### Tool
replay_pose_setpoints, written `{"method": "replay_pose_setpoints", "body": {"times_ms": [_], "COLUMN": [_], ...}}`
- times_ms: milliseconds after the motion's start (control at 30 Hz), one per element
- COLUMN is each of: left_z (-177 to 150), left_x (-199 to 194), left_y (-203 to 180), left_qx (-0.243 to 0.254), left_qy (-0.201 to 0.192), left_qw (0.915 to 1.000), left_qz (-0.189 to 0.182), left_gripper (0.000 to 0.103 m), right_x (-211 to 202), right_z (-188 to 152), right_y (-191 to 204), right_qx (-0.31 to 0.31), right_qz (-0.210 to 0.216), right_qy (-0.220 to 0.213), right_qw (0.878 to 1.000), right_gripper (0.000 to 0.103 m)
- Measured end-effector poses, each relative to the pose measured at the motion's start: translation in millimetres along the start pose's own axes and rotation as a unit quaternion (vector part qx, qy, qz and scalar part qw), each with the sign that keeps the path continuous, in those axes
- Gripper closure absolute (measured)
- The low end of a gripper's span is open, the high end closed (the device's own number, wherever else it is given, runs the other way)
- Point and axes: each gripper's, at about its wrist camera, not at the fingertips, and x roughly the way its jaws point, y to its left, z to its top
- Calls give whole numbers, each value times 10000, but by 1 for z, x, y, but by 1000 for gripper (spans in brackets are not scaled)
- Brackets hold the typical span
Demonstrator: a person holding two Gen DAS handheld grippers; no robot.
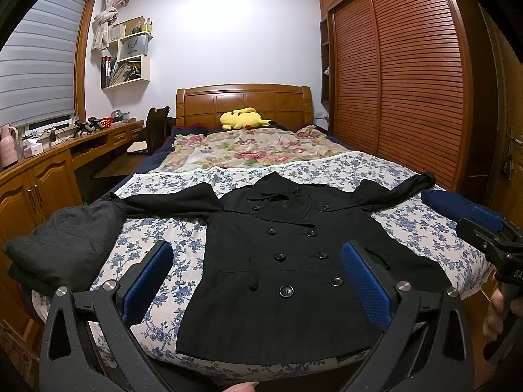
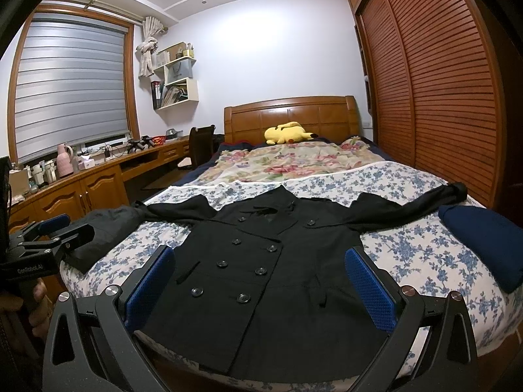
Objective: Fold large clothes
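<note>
A black double-breasted coat (image 1: pixel 278 261) lies flat, front up, on the bed's blue-flowered sheet (image 1: pixel 425 225), both sleeves spread out sideways. It also shows in the right wrist view (image 2: pixel 261 271). My left gripper (image 1: pixel 258 281) is open and empty, held above the coat's lower half near the foot of the bed. My right gripper (image 2: pixel 261 284) is open and empty, also above the coat's hem. Each gripper shows at the edge of the other's view, the right gripper (image 1: pixel 487 228) and the left gripper (image 2: pixel 52 232).
A folded dark grey garment (image 1: pixel 65 245) lies on the bed's left corner, a folded navy garment (image 2: pixel 483 238) on the right. A yellow plush toy (image 1: pixel 243 118) lies by the headboard. A wooden desk (image 1: pixel 42 163) stands left, a slatted wardrobe (image 1: pixel 408 81) right.
</note>
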Motion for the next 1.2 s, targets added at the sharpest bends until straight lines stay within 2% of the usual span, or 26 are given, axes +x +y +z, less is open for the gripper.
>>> {"method": "replay_pose_setpoints", "body": {"times_ms": [833, 1200], "left_z": [3, -19], "left_x": [-5, 28], "left_y": [1, 25], "left_qx": [22, -23], "left_qy": [39, 398], "left_qw": [10000, 9990], "left_qz": [35, 202], "left_gripper": [0, 0], "right_x": [1, 45], "right_z": [0, -15], "right_y": [0, 1], "right_qx": [-16, -203], "right_qz": [33, 214], "right_qy": [13, 448], "right_qw": [10000, 9986], "right_gripper": [0, 0]}}
